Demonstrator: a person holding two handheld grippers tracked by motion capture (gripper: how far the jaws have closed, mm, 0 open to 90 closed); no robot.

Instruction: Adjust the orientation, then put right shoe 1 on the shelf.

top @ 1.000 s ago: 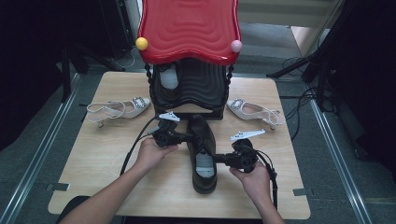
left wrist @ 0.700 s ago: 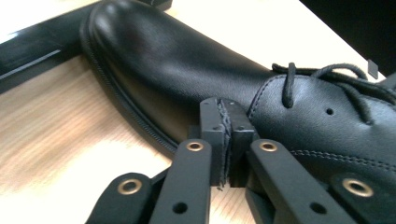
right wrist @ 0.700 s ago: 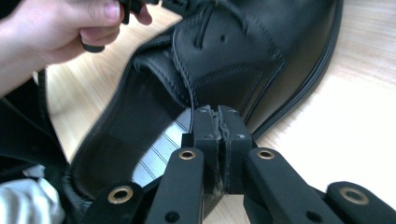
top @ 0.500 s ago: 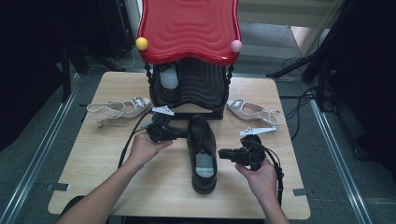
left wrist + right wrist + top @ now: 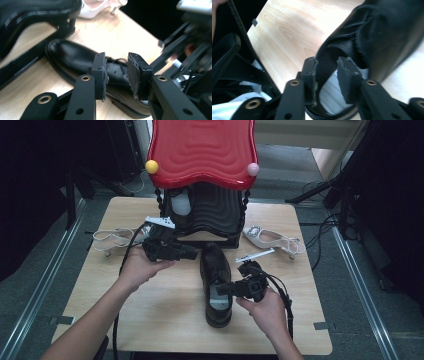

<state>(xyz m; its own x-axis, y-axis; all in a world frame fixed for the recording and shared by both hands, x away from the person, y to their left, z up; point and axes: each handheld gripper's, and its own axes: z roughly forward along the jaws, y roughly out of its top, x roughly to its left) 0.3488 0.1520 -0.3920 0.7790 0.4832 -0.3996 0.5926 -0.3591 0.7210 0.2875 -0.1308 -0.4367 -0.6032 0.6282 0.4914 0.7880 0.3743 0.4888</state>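
A black leather lace-up shoe (image 5: 216, 285) lies on the wooden table (image 5: 165, 320), its toe toward the rack. My left gripper (image 5: 192, 252) hovers just left of the toe, raised off the shoe. In the left gripper view its jaws (image 5: 116, 75) stand apart with nothing between them and the shoe (image 5: 72, 60) beneath. My right gripper (image 5: 222, 289) sits at the right side of the shoe's opening. In the right gripper view its jaws (image 5: 326, 75) are parted above the heel collar and pale insole (image 5: 334, 92), pressing on nothing. Both pairs of jaws have just been opening.
A black shoe rack with a wavy red top (image 5: 202, 150) stands at the back centre, with a pale shoe (image 5: 182, 206) inside. White heeled sandals lie at the left (image 5: 112, 239) and the right (image 5: 272, 239). Cables trail from both grippers.
Both grippers were closed at the shoe a second ago. The left one has lifted up and away to the left, the right one has drawn back to the right; the shoe stays on the table.
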